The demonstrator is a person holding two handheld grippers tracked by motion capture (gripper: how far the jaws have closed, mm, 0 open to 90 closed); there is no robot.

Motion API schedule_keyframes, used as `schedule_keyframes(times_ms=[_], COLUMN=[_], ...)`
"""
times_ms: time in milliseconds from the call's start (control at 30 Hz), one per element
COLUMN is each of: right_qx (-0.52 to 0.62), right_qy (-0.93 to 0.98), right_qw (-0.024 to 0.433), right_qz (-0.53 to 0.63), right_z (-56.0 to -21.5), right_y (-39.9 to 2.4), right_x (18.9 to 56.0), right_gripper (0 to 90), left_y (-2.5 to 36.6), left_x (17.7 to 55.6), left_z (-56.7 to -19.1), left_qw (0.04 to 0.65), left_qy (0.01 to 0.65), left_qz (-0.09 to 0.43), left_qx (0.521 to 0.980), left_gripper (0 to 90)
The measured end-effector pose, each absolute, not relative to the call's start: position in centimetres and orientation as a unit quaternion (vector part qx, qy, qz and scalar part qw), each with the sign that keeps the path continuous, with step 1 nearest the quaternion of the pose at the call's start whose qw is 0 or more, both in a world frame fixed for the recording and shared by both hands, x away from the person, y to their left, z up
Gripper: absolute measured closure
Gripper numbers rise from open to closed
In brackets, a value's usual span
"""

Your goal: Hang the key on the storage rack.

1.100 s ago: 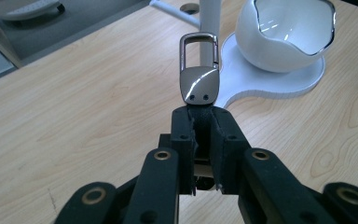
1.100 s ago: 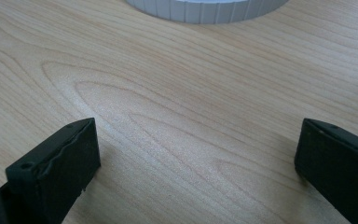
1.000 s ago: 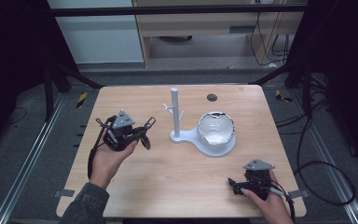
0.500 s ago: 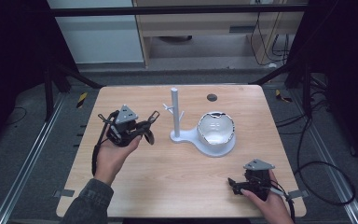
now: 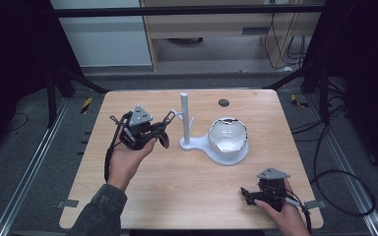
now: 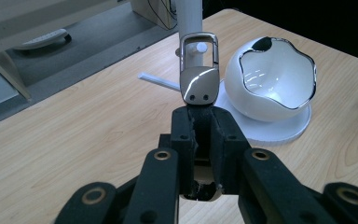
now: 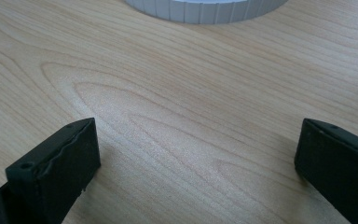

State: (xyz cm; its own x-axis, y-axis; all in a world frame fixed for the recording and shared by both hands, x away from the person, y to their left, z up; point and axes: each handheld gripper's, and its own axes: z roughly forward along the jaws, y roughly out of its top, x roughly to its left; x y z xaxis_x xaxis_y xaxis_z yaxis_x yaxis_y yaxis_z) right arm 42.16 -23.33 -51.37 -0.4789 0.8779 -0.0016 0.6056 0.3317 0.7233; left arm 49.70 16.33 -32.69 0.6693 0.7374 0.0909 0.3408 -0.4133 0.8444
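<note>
The metal clasp stands at the upper centre of my left gripper view: a polished silver plate with two small holes, topped by an open rectangular loop. My left gripper has its jaws pinched tight on the clasp's lower end, which they hide. Behind the loop rises the white stand, its post cut off by the top edge; the white bowl sits on its base. At lower right of the high view, my right gripper rests on the table, jaws spread wide.
</note>
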Motion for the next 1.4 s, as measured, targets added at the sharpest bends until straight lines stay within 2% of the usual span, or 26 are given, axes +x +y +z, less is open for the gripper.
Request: schedule_keyframes(times_ms=[1400], right_qx=[0.469], right_qy=[0.791], right_qw=[0.202], right_qz=[0.338], right_z=[-51.4], right_y=[-23.3], right_x=[42.2], right_gripper=[0.4], left_y=[14.1], left_x=[52.0], left_z=[-34.5], left_qw=[0.419], left_qy=[0.345], left_qz=[0.229], left_qx=[0.808], left_gripper=[79.9])
